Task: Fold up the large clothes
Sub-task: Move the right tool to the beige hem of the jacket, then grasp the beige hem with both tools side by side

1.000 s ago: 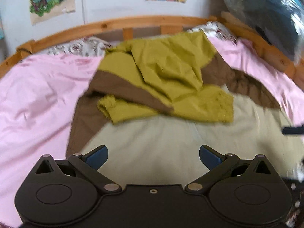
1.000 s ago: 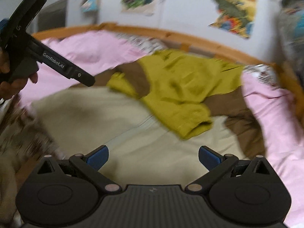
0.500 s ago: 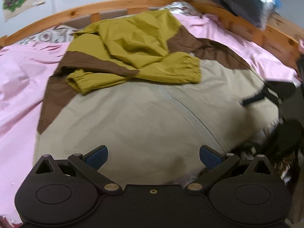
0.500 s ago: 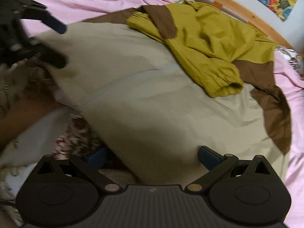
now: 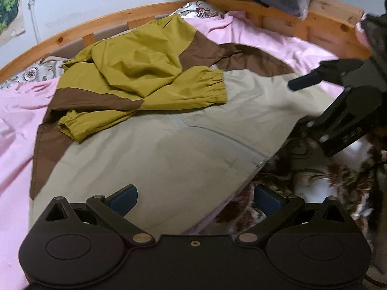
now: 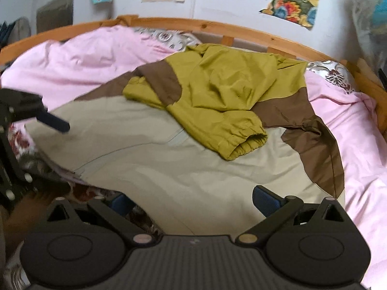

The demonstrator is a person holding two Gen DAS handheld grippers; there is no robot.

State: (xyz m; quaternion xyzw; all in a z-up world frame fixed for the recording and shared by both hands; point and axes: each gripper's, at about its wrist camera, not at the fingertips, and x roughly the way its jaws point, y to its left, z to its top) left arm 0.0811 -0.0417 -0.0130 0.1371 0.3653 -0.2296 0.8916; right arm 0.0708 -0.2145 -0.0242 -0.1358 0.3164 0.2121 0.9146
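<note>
Both grippers are hanging wide open over the near edge of the bed: I am seeing the left gripper (image 5: 194, 199) with its blue pads spread above the jacket's beige hem, and the right gripper (image 6: 193, 199) spread the same way, its left pad dipping behind the hem's edge and its right pad over the beige cloth, neither one pinching anything. Just past them the jacket (image 5: 169, 145) is lying flat on the pink sheet (image 5: 17, 120), beige panel toward me, with a pale zip line running down its middle. Beyond that, both olive sleeves (image 6: 229, 130) are lying folded across the chest, elastic cuffs resting on the beige cloth, with brown panels showing at either shoulder. I am catching the right gripper at the edge of the left camera, hovering by the jacket's right corner, and a patterned brown blanket (image 5: 314, 176) is showing under the hem. Farther back, the wooden bed frame (image 6: 217, 27) is curving around, and colourful posters (image 6: 290, 0) are hanging on the pale wall.
</note>
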